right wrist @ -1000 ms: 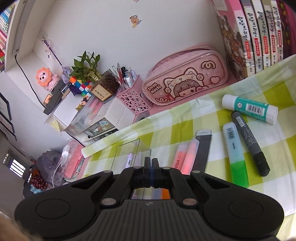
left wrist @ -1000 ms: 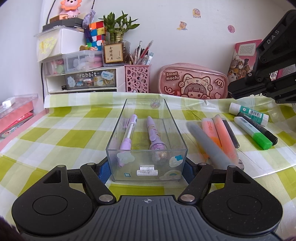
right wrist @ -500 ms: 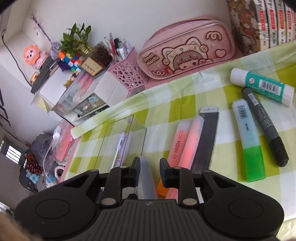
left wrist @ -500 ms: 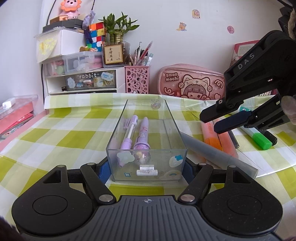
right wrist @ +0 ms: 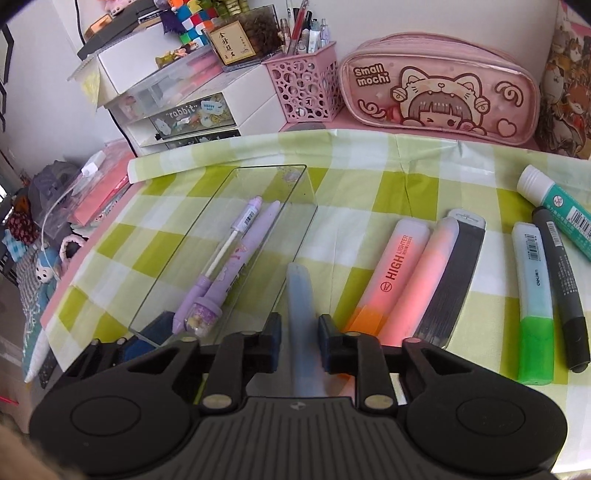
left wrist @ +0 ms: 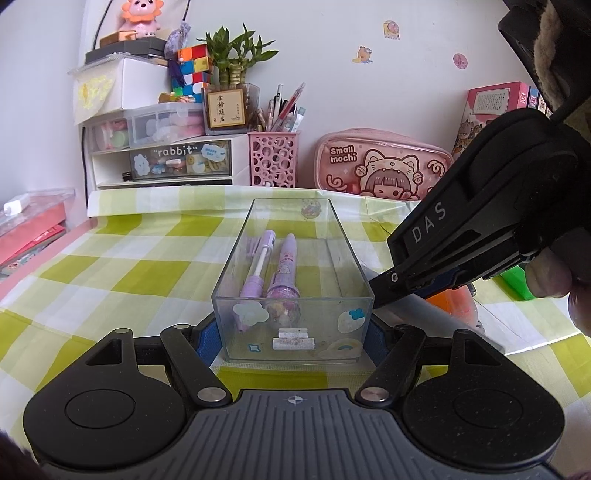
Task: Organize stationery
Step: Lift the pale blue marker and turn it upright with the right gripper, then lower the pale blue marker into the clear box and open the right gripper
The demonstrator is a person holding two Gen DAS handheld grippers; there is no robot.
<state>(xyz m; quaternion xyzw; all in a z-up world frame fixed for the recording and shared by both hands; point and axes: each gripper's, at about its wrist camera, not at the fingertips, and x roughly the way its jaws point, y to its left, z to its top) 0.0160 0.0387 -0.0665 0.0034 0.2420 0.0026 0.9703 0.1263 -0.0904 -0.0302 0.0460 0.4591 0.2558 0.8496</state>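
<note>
home study desk | pink pencil case [right wrist: 439, 85] – "rabbit" drawers [left wrist: 162, 158] – plush toy [left wrist: 140, 14]

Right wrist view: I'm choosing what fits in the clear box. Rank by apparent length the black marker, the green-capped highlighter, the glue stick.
1. black marker, longest.
2. green-capped highlighter, somewhat shorter.
3. glue stick: unsure, the picture's edge cuts it off.

- Two pens [right wrist: 229, 266] lie side by side in the box [right wrist: 295, 236].
- Highlighters [right wrist: 402, 280] lie right of the box.
- Pencil case [right wrist: 439, 88] stands behind them.
</note>
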